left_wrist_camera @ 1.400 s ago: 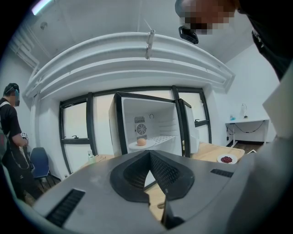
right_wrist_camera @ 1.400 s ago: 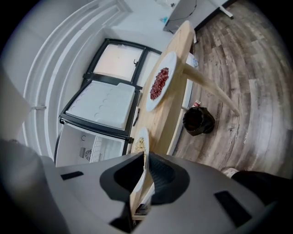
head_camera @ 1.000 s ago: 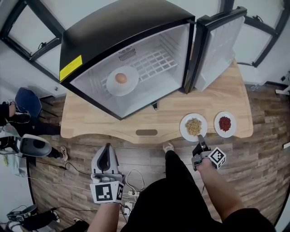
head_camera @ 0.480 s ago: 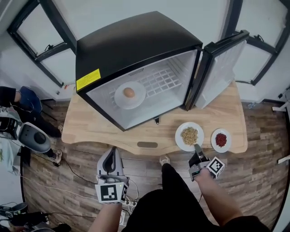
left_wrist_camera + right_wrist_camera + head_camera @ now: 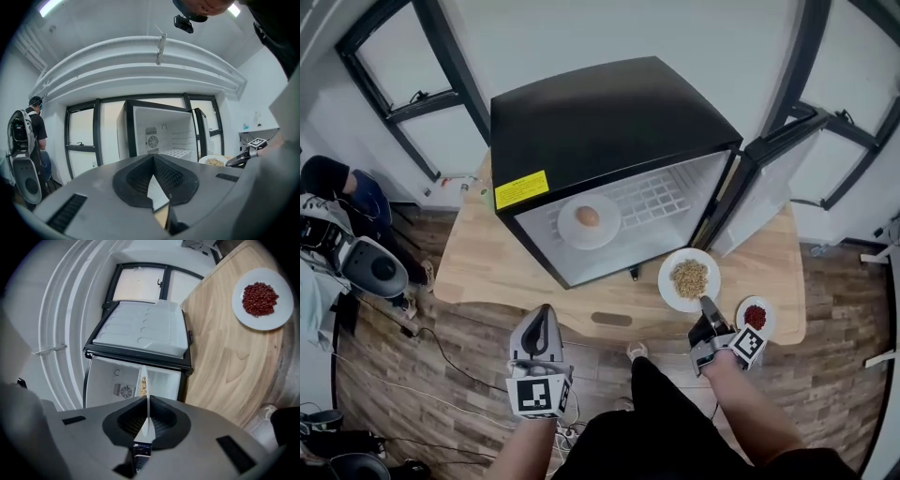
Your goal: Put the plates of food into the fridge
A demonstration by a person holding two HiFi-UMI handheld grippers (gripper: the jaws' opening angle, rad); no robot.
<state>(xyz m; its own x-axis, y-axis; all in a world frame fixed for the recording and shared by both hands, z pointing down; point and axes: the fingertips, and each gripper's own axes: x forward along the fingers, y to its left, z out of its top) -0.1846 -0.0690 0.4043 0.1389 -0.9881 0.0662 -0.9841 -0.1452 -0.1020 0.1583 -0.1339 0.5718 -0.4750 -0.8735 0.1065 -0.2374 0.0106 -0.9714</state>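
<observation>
The black fridge [image 5: 609,122] stands open on the wooden table [image 5: 487,267], with a white plate holding an egg [image 5: 588,221] on its wire shelf. My right gripper [image 5: 708,307] is shut on the near rim of the plate of grains [image 5: 689,279] and holds it in the air before the fridge opening. In the right gripper view that plate [image 5: 143,386] shows edge-on between the jaws. The plate of red beans [image 5: 757,316] lies on the table to the right. My left gripper [image 5: 542,314] hangs below the table's front edge, shut and holding nothing.
The fridge door [image 5: 769,187] swings open to the right, behind the held plate. A person with a backpack [image 5: 33,136] stands at the far left by the windows. Cables and gear [image 5: 366,267] lie on the wood floor at left.
My right gripper has lifted the plate of grains off the table and brought it up toward the fridge opening. The left gripper has risen a little.
</observation>
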